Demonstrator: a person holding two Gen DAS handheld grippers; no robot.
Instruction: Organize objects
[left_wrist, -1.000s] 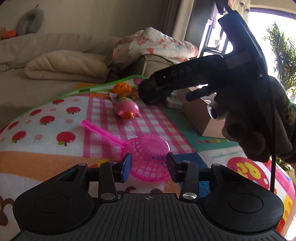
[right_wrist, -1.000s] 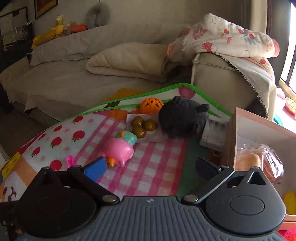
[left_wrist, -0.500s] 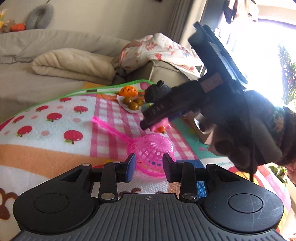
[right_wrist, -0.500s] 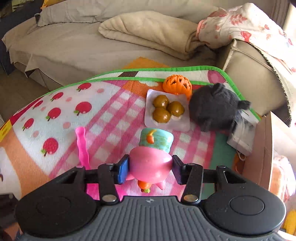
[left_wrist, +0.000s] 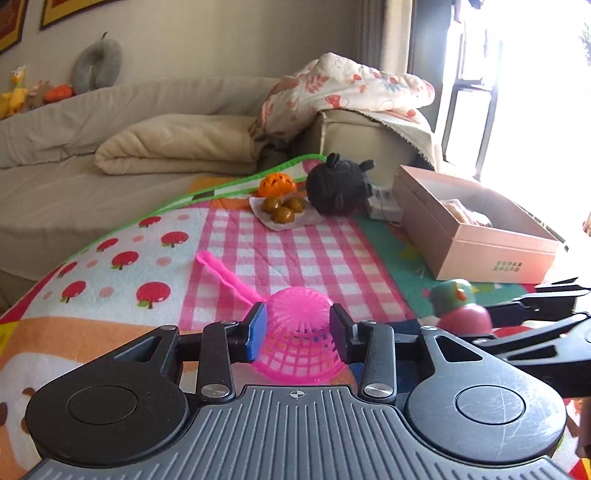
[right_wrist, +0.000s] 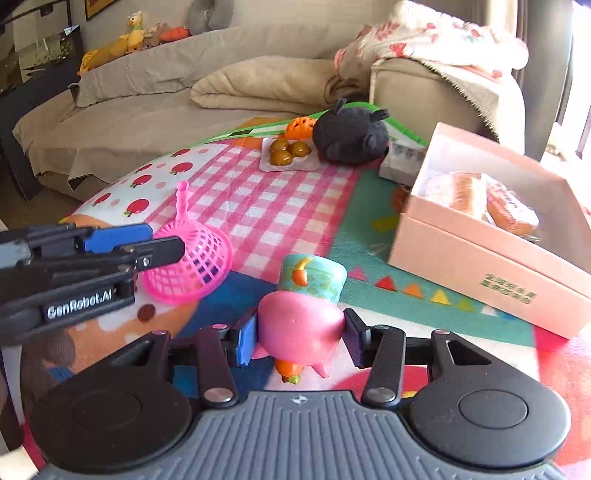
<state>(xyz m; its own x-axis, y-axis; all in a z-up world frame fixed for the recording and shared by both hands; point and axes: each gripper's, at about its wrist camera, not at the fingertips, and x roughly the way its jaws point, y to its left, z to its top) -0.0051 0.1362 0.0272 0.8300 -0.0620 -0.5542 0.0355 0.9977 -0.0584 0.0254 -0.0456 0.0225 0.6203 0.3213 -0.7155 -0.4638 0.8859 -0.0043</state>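
My left gripper (left_wrist: 297, 334) is shut on the basket of a pink plastic strainer (left_wrist: 301, 341), whose handle (left_wrist: 225, 275) points away to the left over the play mat. The strainer also shows in the right wrist view (right_wrist: 192, 264), with the left gripper (right_wrist: 162, 242) on it. My right gripper (right_wrist: 299, 338) is shut on a pink pig toy (right_wrist: 299, 326) with a teal hat, held above the mat. The pig toy also shows in the left wrist view (left_wrist: 463, 315) at the right. An open pink cardboard box (right_wrist: 480, 236) holding wrapped food lies to the right.
At the far end of the mat (left_wrist: 288, 254) sit a white plate of brown balls (left_wrist: 282, 214), an orange ball (left_wrist: 277, 184), a black plush (left_wrist: 340, 186) and a white power strip (left_wrist: 384, 206). A beige sofa (left_wrist: 110, 147) with blankets stands behind.
My right gripper has carried the pig toy back from the middle of the mat to the near side, close to the box. My left gripper stays on the strainer.
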